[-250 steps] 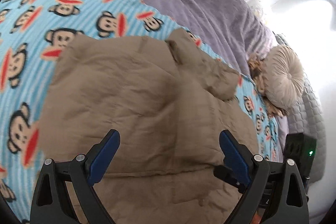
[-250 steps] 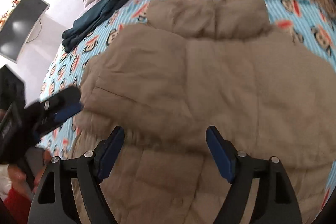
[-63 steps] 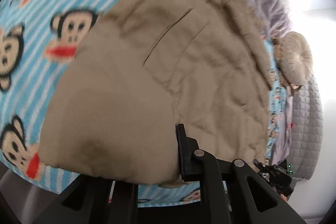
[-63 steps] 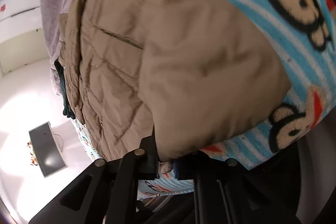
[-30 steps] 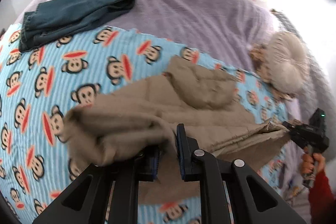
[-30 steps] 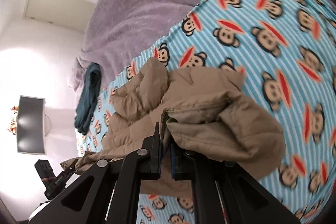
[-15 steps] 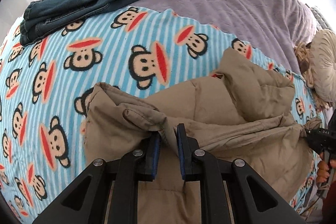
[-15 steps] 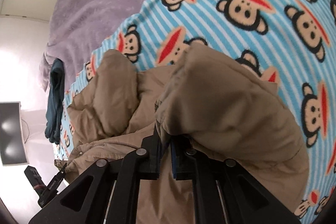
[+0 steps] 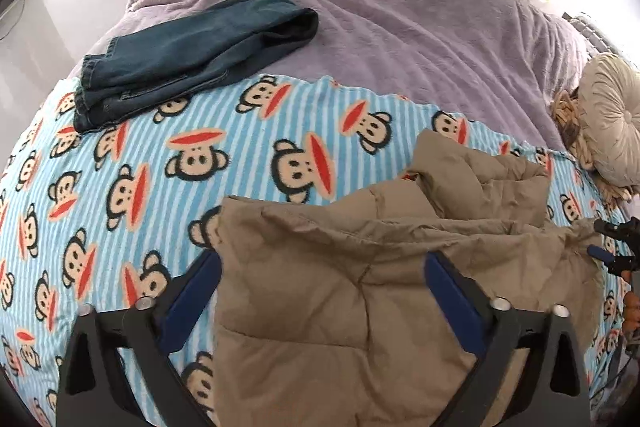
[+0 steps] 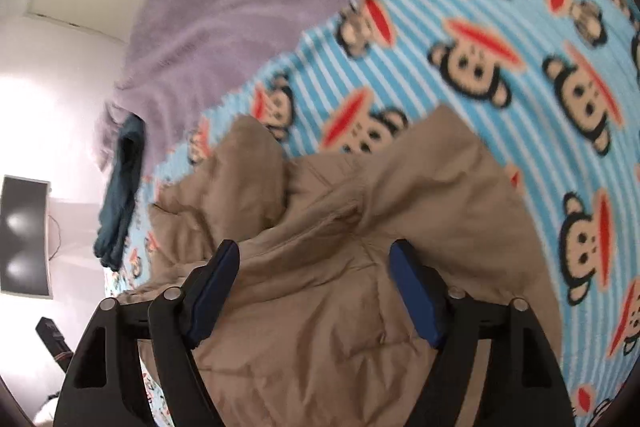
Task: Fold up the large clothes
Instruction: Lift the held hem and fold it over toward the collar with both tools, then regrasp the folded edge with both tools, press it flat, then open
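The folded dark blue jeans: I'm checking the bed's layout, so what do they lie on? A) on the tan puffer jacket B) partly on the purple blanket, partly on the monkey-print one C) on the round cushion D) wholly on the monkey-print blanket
B: the folded dark blue jeans straddle the edge between the purple blanket and the blue striped monkey-print blanket, clear of the tan jacket.

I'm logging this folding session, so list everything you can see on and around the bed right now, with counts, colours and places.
Padded jacket: one, tan, folded over on the monkey blanket.
Monkey blanket: one, blue striped, near half of bed.
Purple cover: one, far half of bed.
Jeans: one pair, dark blue, folded, far left.
Round cushion: one, beige, right edge.
Monitor: one, dark, beside bed.
Left gripper: black, blue pads, open over the jacket.
Right gripper: same, open.
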A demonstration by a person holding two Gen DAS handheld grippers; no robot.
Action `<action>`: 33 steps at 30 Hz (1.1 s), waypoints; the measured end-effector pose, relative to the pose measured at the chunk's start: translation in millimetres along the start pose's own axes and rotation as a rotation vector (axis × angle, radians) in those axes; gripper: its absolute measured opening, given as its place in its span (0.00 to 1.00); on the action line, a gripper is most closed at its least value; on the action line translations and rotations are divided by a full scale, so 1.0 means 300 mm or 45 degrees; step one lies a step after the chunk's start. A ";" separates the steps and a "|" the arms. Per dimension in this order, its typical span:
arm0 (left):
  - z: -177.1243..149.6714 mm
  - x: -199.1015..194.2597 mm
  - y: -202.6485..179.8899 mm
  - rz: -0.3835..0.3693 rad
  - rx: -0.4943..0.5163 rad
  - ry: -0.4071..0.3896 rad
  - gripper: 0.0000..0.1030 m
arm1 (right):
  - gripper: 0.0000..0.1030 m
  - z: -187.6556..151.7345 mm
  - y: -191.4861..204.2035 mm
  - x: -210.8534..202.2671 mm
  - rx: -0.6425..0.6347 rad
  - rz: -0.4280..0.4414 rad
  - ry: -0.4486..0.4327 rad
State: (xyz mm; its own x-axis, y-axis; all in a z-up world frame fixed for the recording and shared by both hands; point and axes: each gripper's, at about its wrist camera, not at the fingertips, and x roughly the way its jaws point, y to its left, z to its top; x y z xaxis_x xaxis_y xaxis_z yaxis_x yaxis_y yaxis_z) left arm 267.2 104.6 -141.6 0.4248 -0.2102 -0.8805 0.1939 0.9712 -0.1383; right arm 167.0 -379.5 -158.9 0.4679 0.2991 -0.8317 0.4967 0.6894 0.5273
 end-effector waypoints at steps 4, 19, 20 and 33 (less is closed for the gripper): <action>-0.030 0.066 -0.062 0.009 0.108 0.056 0.51 | 0.35 -0.056 0.044 -0.033 -0.121 -0.024 0.003; 0.005 0.408 -0.037 0.194 0.052 0.020 0.50 | 0.01 0.044 -0.173 0.228 -0.147 -0.324 -0.065; 0.005 0.413 -0.037 0.198 0.051 0.020 0.50 | 0.01 0.051 -0.176 0.243 -0.148 -0.328 -0.074; -0.020 0.075 -0.284 -0.213 0.252 -0.039 0.50 | 0.08 -0.096 0.191 0.076 -0.468 -0.062 -0.064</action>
State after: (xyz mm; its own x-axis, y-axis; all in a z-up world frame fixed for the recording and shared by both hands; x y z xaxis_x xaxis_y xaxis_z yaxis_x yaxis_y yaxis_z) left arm 254.9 17.8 -152.5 0.3984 -0.3720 -0.8384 0.4316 0.8826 -0.1865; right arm 184.9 -314.2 -152.7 0.4899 0.2336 -0.8399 0.2278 0.8957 0.3820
